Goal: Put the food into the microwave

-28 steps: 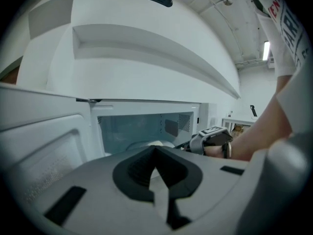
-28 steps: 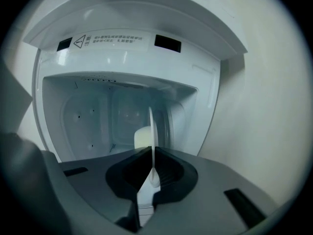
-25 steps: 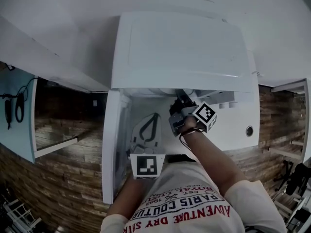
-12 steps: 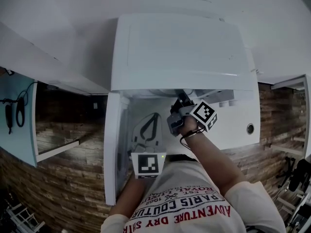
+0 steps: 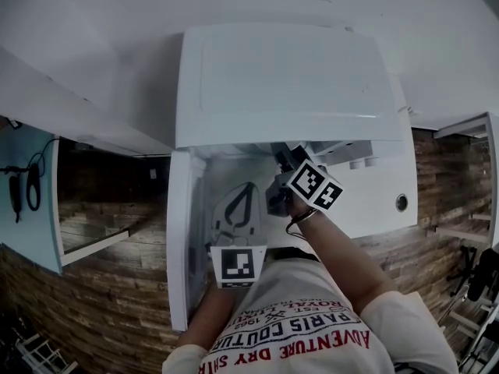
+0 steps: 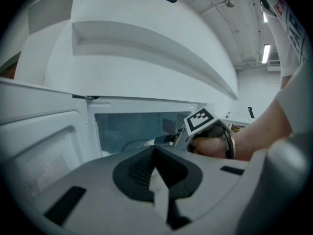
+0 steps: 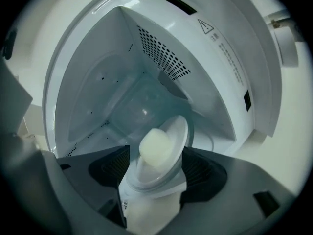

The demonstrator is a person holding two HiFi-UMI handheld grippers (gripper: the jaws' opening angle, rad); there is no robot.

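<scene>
Now that your right gripper [image 7: 159,173] has just been spreading its jaws wide, the small plate [image 7: 178,136] of pale food [image 7: 156,148] lies unpinched between them, inside the microwave [image 7: 230,72]; retreat should run straight back. Your left gripper [image 6: 156,177], jaws together, holds nothing.

The microwave [image 5: 284,84] is white, its cavity [image 7: 122,97] pale blue-green with a black-dotted vent patch [image 7: 164,58] at twelve o'clock. The food [image 7: 156,148] is pale cream on a translucent whitish plate [image 7: 183,131]. A marker cube [image 5: 236,265] (six o'clock, head view) shows black-and-white squares; the plank wall [image 5: 101,287] is brown, the T-shirt [image 5: 312,326] white with red lettering.
</scene>
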